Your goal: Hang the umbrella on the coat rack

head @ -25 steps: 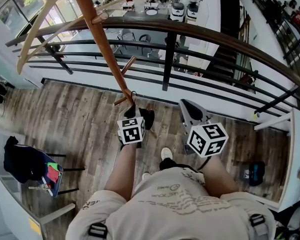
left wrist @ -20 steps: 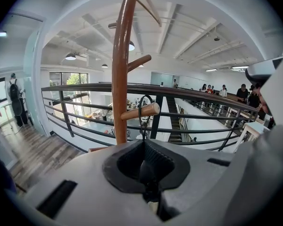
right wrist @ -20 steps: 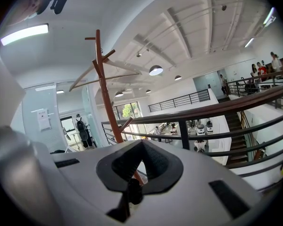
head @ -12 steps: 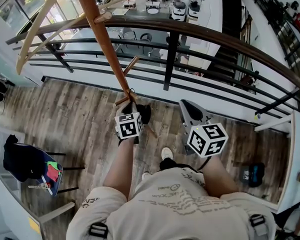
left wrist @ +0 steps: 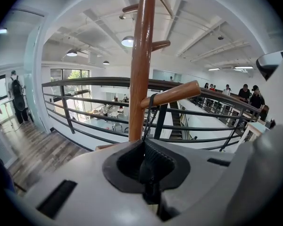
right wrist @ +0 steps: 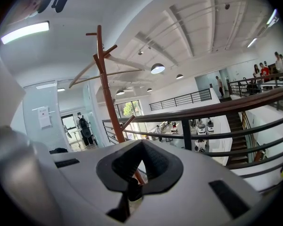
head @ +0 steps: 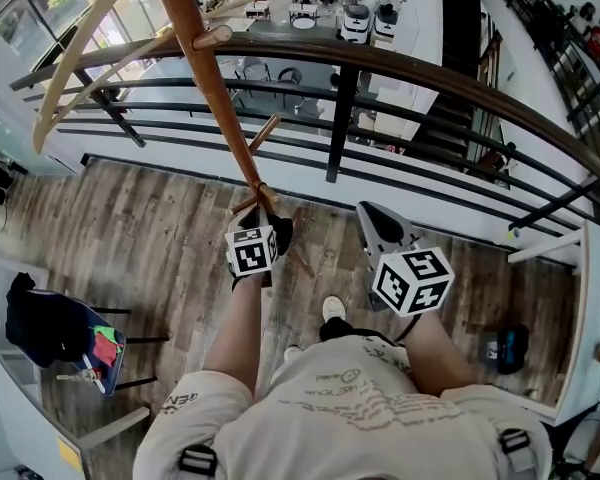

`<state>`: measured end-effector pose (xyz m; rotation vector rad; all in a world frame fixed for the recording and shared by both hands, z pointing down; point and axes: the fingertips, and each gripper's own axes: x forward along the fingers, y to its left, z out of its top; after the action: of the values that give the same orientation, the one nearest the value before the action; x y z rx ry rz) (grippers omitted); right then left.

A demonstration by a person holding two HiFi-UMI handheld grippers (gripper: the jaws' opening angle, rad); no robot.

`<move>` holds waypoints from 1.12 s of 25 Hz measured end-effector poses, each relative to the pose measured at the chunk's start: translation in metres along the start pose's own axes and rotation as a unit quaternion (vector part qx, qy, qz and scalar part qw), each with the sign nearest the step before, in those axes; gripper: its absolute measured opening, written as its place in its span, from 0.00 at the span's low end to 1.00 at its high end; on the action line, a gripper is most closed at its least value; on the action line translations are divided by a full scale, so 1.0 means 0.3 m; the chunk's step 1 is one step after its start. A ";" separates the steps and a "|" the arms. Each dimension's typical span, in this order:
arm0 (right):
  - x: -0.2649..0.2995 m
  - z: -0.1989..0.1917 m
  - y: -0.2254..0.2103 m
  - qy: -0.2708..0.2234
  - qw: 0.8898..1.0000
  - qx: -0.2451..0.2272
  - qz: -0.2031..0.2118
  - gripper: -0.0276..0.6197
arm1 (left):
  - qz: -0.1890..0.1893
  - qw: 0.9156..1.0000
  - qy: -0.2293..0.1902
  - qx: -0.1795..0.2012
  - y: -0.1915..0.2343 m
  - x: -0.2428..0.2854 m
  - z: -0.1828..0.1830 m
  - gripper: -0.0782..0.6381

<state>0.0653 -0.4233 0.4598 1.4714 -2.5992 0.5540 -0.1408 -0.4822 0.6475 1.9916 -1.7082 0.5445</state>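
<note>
The wooden coat rack's pole (head: pixel 215 88) rises at the left of the head view, with a short peg (head: pixel 263 133) and a lower one (head: pixel 242 204) near my left gripper (head: pixel 268 224). That gripper is shut on the black umbrella (head: pixel 284 231), held right against the pole. In the left gripper view the umbrella's thin black strap (left wrist: pixel 151 108) loops over a peg (left wrist: pixel 172 94) beside the pole (left wrist: pixel 140 69) and runs down into the left gripper (left wrist: pixel 144 147). My right gripper (head: pixel 373 214) is shut and holds nothing, to the right of the pole (right wrist: pixel 106 88); its view shows the right gripper (right wrist: pixel 139 149).
A dark railing (head: pixel 400 63) with a wooden handrail runs just behind the rack, over a drop to a lower floor. A chair with dark clothes (head: pixel 50 333) stands at the left. A black bag (head: pixel 507 346) and white furniture (head: pixel 595 298) sit at the right.
My left gripper has moved forward and up the pole with the umbrella. The right gripper has barely shifted.
</note>
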 end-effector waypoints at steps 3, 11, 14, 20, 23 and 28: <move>-0.005 0.002 0.006 -0.002 1.000 -0.002 -0.001 0.05 | -0.009 1.000 -0.002 0.007 -0.015 0.009 0.002 0.12; -0.018 0.024 0.018 -0.008 1.000 -0.006 -0.005 0.05 | -0.025 0.999 -0.020 0.026 -0.052 -0.036 -0.019 0.13; -0.034 0.032 0.042 -0.009 1.000 -0.007 -0.003 0.05 | -0.021 0.999 -0.036 0.009 -0.045 -0.099 -0.011 0.13; -0.037 0.017 0.116 -0.015 1.000 -0.011 0.010 0.05 | -0.035 0.996 -0.082 0.001 -0.055 -0.236 0.056 0.12; -0.025 0.011 0.170 -0.019 1.000 -0.012 0.017 0.05 | -0.026 0.994 -0.104 0.021 -0.058 -0.334 0.113 0.12; -0.056 -0.073 0.320 -0.027 0.999 -0.002 0.040 0.05 | -0.039 0.990 -0.134 0.032 -0.076 -0.555 0.114 0.12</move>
<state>-0.0088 -0.3571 0.4506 1.4062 -2.7085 0.5244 -0.1434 -0.3645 0.5225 2.2512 -1.7766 0.3183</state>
